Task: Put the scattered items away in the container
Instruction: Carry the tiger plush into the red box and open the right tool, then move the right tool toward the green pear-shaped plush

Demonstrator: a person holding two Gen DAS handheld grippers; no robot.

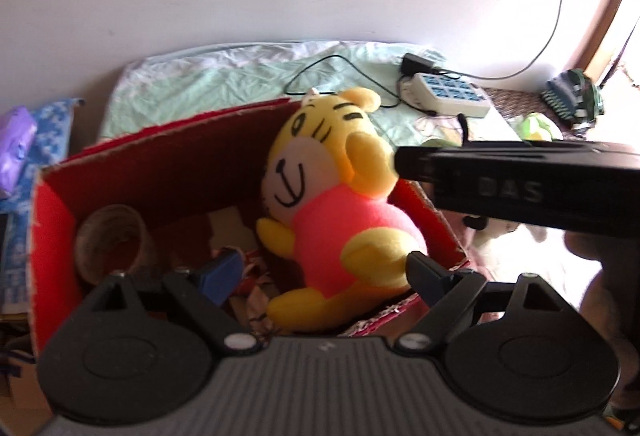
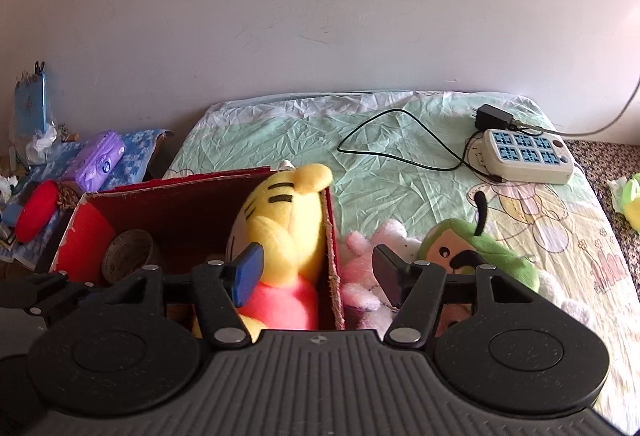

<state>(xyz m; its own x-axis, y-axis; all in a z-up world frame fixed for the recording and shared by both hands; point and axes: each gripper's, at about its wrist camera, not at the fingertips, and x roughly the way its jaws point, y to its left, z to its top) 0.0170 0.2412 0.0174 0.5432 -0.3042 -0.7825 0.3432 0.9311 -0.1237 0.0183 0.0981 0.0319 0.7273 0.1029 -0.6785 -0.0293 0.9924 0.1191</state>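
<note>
Yellow tiger plush (image 1: 328, 196) sits inside the red cardboard box (image 1: 52, 220) on the bed (image 2: 400, 140). Left tool (image 1: 320, 268) and right tool (image 2: 316, 272) both spread, holding nothing.

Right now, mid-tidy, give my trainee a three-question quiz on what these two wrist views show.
1. True or false: the tiger plush lies inside the red box.
2. Which toy sits just outside the box's right wall? A) pink-and-white plush B) power strip C) tape roll
3. Fill in: the left gripper and right gripper both have ____ jaws.

Key: 1 true; 2 A; 3 open.
</note>
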